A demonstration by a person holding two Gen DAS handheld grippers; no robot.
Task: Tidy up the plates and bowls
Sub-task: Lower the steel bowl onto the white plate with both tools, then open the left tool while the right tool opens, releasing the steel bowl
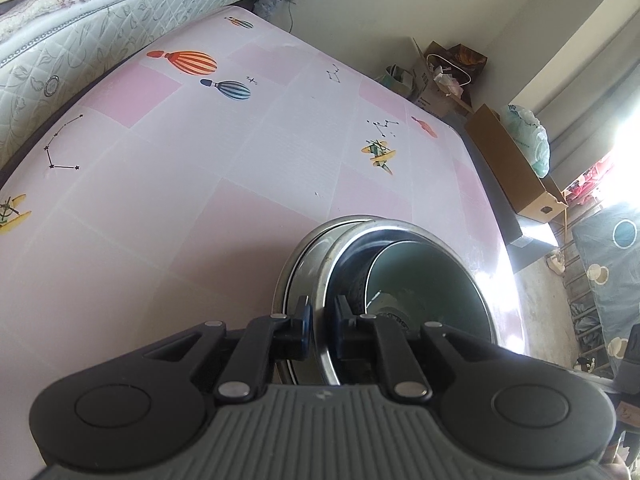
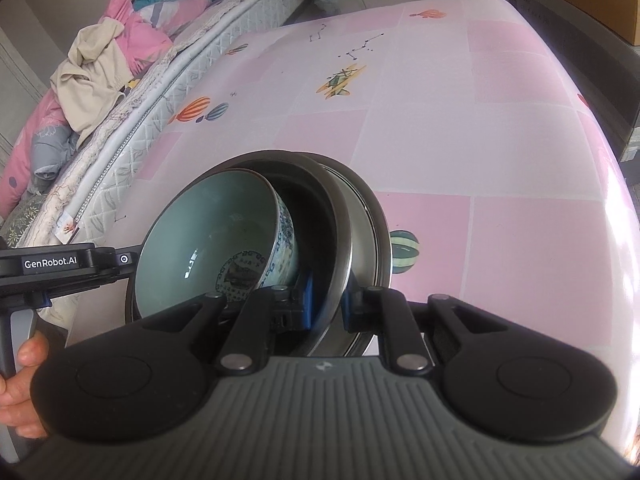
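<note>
Steel round basin [image 2: 344, 240], tilted above the pink glossy tablecloth [image 2: 480, 160], nesting your celadon ceramic bowl [image 2: 208, 232]: left gripper [image 1: 320, 320] and right gripper [image 2: 328, 304] each pinch its thin rim.

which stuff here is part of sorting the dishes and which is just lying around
Part of the job:
- steel bowl, gripped by both tools: left tool, right tool
- celadon bowl nested inside

Lying about:
- cardboard box
- bedding heap
- mattress

Bedroom w/ pink counter [image 1: 224, 208], daylit
Mattress [image 1: 80, 52] seen beside it; cardboard boxes [image 1: 516, 168] stacked by wall; window glare at rt.
</note>
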